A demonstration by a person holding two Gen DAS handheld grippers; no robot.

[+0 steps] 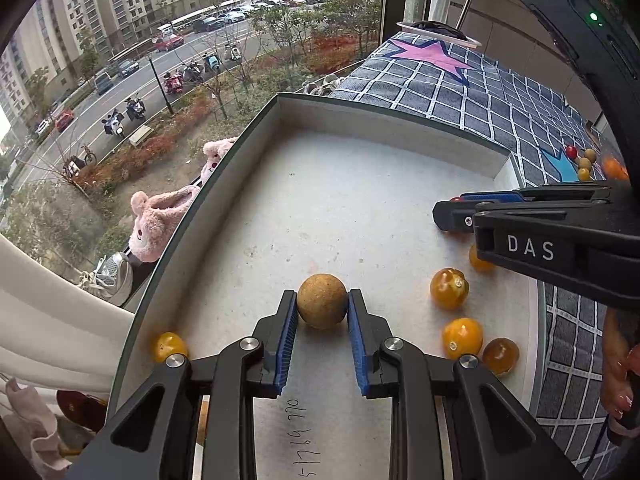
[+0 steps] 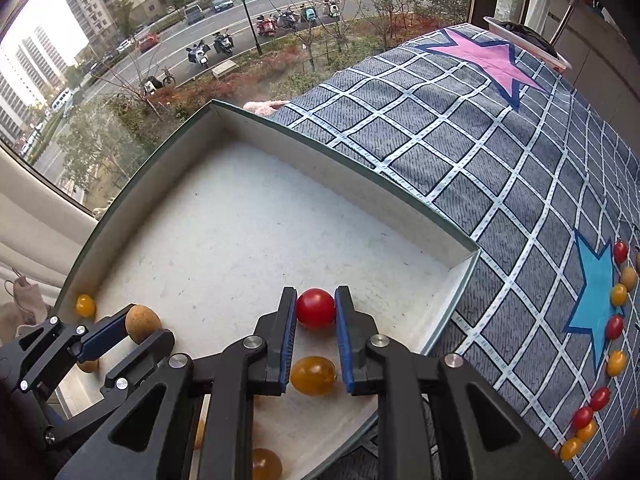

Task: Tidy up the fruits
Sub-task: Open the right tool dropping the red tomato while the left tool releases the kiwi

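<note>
My left gripper [image 1: 322, 307] is shut on a round brown longan [image 1: 322, 301], held just above the floor of a shallow white box [image 1: 360, 200]. It also shows at the left of the right wrist view [image 2: 142, 330]. My right gripper [image 2: 316, 307] is shut on a red cherry tomato [image 2: 315, 307] over the same box; in the left wrist view it comes in from the right [image 1: 452, 210]. Several orange cherry tomatoes [image 1: 449, 288] lie on the box floor, one [image 2: 313, 375] under my right gripper.
The box sits on a grey checked cloth [image 2: 460, 140] with pink and blue stars. Several red, orange and brown fruits [image 2: 614, 326] lie in a line by the blue star. A window and sill run along the left. A white bowl [image 1: 440, 34] stands at the far end.
</note>
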